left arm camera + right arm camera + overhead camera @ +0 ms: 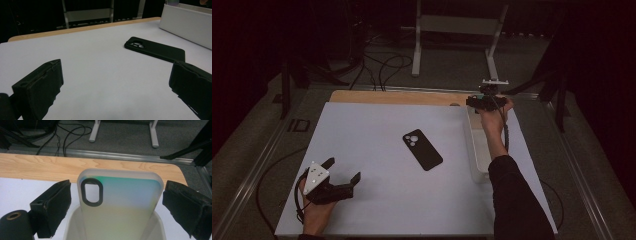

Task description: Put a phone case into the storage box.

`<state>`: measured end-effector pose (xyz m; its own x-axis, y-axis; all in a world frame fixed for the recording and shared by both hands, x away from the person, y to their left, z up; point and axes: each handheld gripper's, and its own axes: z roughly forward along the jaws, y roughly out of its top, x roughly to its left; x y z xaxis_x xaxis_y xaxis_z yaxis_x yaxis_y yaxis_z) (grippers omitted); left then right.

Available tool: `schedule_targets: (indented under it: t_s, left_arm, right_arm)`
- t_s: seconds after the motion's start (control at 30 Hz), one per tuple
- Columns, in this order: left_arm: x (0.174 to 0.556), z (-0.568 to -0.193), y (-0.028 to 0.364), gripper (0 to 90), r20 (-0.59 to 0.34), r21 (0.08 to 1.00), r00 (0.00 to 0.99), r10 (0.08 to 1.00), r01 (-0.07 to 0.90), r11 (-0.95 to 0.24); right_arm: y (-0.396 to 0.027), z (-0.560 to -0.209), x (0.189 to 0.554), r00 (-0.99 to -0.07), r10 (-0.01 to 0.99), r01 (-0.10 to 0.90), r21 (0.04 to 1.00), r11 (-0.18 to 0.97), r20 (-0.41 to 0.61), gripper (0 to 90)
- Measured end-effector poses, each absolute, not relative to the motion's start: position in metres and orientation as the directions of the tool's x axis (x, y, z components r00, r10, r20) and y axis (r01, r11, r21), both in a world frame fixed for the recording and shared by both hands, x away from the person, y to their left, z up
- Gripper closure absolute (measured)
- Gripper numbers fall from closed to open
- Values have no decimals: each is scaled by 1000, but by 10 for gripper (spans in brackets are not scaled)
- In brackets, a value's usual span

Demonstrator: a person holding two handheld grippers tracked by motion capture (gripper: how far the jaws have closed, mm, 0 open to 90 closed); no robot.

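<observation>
Your right gripper (116,202) hangs over the far end of the white bin (72,225) at the table's right edge, jaws spread wide and holding nothing. Between them, in the right gripper view, a translucent phone case (120,202) stands up out of the bin, its oval camera cutout at upper left and a faint green-to-blue tint across its top. Each jaw sits just outside a long edge of the case with a gap on either side; neither pad touches it. From the high view your right gripper (488,97) is at the bin's (473,150) far end, near the wooden strip of the table (392,97).

Your left gripper (343,171) rests low on the white table surface (372,200) at the near left, jaws also wide apart and empty. Ahead of it, well apart, a black phone case (422,149) lies flat on the table, camera holes toward the far side. In the left gripper view that black case (155,48) lies beyond the right-hand jaw, with the bin's white wall (186,27) behind it.
</observation>
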<state>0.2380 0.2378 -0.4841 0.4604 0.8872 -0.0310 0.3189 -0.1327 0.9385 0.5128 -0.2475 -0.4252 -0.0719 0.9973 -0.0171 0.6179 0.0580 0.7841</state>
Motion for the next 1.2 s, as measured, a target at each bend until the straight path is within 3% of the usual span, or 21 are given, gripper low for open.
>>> schedule_targets:
  t_s: [0.5, 1.2]
  left_arm:
    - [238, -484, 237, 0, -28, 938, 463, 886, 319, -137]
    - [239, -485, 235, 0, -27, 936, 464, 885, 322, -141]
  right_arm:
    - [-259, -409, 494, -84, 994, 566, 824, -15, 76, 85]
    - [-248, -390, 454, -283, 953, 516, 855, 52, 113, 86]
